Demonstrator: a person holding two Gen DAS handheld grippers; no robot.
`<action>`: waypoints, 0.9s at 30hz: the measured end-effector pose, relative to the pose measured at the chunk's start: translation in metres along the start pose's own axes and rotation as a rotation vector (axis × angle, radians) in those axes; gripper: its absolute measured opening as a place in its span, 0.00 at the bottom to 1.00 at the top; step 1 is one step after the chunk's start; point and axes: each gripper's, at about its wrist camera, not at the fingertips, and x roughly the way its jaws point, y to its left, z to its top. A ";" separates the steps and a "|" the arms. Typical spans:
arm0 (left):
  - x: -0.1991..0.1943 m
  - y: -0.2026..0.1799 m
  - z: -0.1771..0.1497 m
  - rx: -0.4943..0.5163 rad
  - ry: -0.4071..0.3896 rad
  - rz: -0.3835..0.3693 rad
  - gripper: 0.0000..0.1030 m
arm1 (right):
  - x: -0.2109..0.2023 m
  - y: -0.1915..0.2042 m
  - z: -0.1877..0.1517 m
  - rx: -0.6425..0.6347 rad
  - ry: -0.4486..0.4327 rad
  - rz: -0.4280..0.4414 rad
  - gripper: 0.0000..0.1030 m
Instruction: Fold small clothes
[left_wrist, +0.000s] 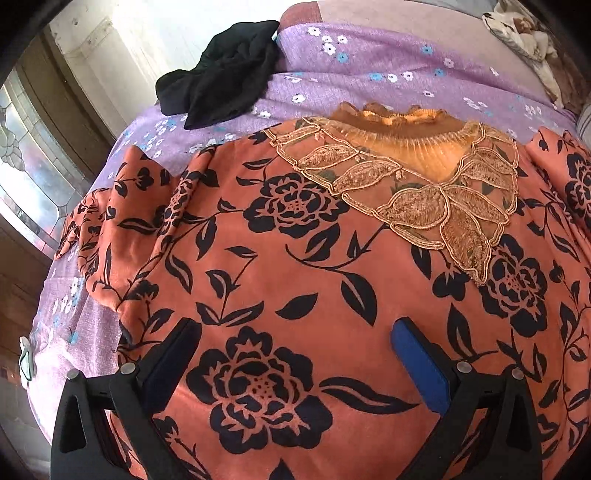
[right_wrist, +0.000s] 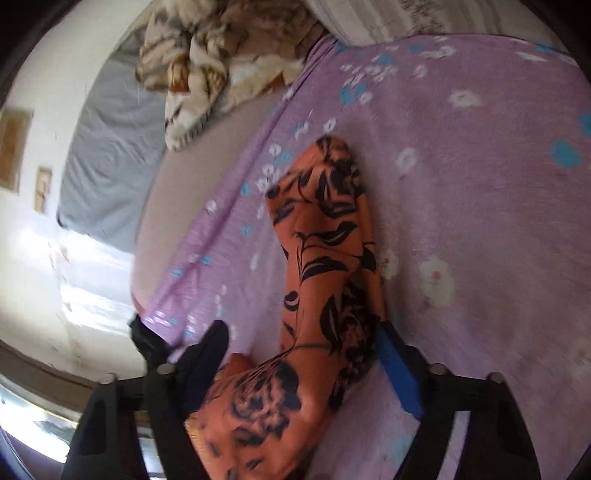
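An orange top with a black flower print (left_wrist: 295, 258) lies spread on the purple floral bedsheet (left_wrist: 369, 62), its gold lace neckline (left_wrist: 413, 184) toward the far side. My left gripper (left_wrist: 295, 328) is open and hovers over the top's lower body, with its fingers wide apart. In the right wrist view a sleeve of the same top (right_wrist: 328, 258) runs between the fingers of my right gripper (right_wrist: 303, 332). That gripper is open around the sleeve, and its fingers do not pinch it.
A crumpled black garment (left_wrist: 221, 70) lies at the bed's far left edge. A beige patterned blanket (right_wrist: 221, 59) is bunched at the head of the bed, beside a grey pillow (right_wrist: 107, 162). A window and a wall are to the left.
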 end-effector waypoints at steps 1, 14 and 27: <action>0.001 0.002 -0.001 -0.016 0.005 -0.010 1.00 | 0.008 0.002 -0.003 -0.012 0.019 -0.026 0.34; -0.019 0.096 0.006 -0.338 0.025 -0.222 1.00 | -0.050 0.219 -0.163 -0.868 -0.046 0.169 0.21; -0.033 0.127 -0.017 -0.303 -0.043 -0.069 1.00 | -0.061 0.109 -0.087 -0.235 -0.111 0.083 0.87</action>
